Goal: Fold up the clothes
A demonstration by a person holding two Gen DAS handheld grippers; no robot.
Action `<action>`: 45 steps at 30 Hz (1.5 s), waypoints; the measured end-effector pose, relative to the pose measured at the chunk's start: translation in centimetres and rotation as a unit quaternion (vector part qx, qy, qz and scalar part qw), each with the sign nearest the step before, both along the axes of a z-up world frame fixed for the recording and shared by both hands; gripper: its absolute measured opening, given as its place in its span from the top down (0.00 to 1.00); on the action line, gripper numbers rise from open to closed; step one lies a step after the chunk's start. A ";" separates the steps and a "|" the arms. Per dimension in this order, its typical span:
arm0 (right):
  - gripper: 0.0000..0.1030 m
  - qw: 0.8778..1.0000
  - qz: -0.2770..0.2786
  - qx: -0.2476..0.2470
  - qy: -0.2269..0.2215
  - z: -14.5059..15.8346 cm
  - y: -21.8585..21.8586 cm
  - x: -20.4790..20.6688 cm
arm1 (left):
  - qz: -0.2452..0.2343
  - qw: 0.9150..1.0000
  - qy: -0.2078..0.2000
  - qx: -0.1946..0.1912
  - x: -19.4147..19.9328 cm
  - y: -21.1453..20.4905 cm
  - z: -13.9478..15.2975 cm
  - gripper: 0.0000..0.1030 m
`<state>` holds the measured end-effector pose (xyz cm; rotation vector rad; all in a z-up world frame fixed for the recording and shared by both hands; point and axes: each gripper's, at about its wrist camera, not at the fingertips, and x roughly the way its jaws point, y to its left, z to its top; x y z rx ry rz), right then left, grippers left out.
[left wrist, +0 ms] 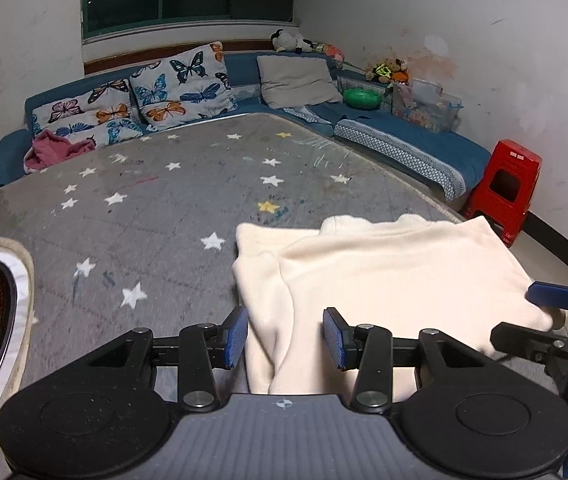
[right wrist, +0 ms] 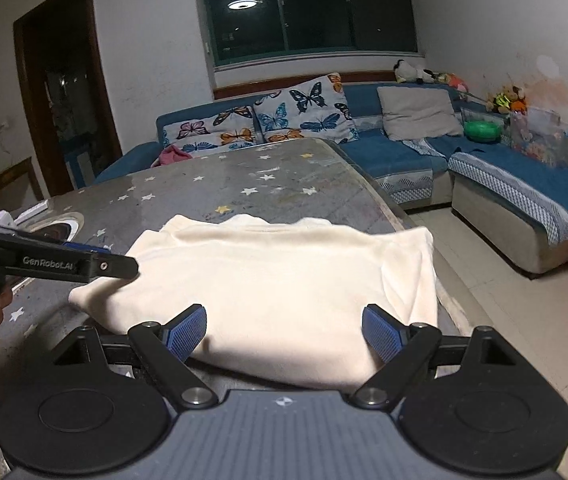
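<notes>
A: Where is the cream sweater [right wrist: 284, 280] found?

B: Laid folded at the near edge of the star-printed surface [left wrist: 144, 200].

A: And each hand-held gripper?

B: The left hand-held gripper [left wrist: 285, 338] and the right hand-held gripper [right wrist: 284, 334] are spread apart over its hem; both corners should be pinched evenly.

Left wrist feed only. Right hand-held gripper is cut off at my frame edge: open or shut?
Observer: The right hand-held gripper is open, pads wide apart over the near edge of the cream garment.
Operator: Garment's right side?
Observer: It ends close to the edge of the table, tiled floor beyond.
Operator: My gripper from there?
Observer: The left hand-held gripper shows side-on, its tip over the garment's left corner.
</notes>
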<state>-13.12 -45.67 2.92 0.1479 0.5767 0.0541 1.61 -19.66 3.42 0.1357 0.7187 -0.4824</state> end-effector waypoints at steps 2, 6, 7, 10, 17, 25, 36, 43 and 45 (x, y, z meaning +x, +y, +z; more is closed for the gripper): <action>0.16 1.000 -0.002 0.001 0.004 -0.3 -0.1 -0.2 | 0.001 1.000 0.001 0.002 -0.3 0.1 -0.3 0.56; 0.16 1.000 0.004 -0.013 0.008 -0.6 0.4 -0.6 | 0.004 1.000 0.003 0.005 -0.7 0.3 -0.6 0.55; 0.16 1.000 0.006 -0.015 0.007 -0.5 0.6 -0.7 | 0.005 1.000 0.002 0.004 -0.8 0.4 -0.5 0.55; 0.16 1.000 0.010 0.001 -0.009 0.4 0.6 -1.2 | 0.008 1.000 -0.001 0.002 -1.0 0.6 -0.3 0.55; 0.16 0.999 0.041 0.015 -0.009 0.4 1.3 -1.0 | 0.015 1.000 0.004 0.003 -1.3 1.0 -0.6 0.55; 0.16 0.998 0.055 -0.004 -0.014 0.8 1.9 -1.3 | 0.027 1.000 0.003 -0.011 -1.5 1.9 -0.4 0.54; 0.10 0.997 0.073 -0.019 -0.003 0.1 3.4 -0.5 | 0.039 0.999 0.012 -0.012 -1.4 2.6 -0.4 0.47; 0.01 0.997 0.068 -0.028 -0.006 0.4 4.0 -0.8 | 0.043 0.999 0.013 -0.019 -2.2 3.2 0.0 0.40; 0.00 0.997 0.065 -0.036 -0.006 0.3 4.2 -0.9 | 0.044 0.999 0.012 -0.020 -2.5 3.4 0.1 0.36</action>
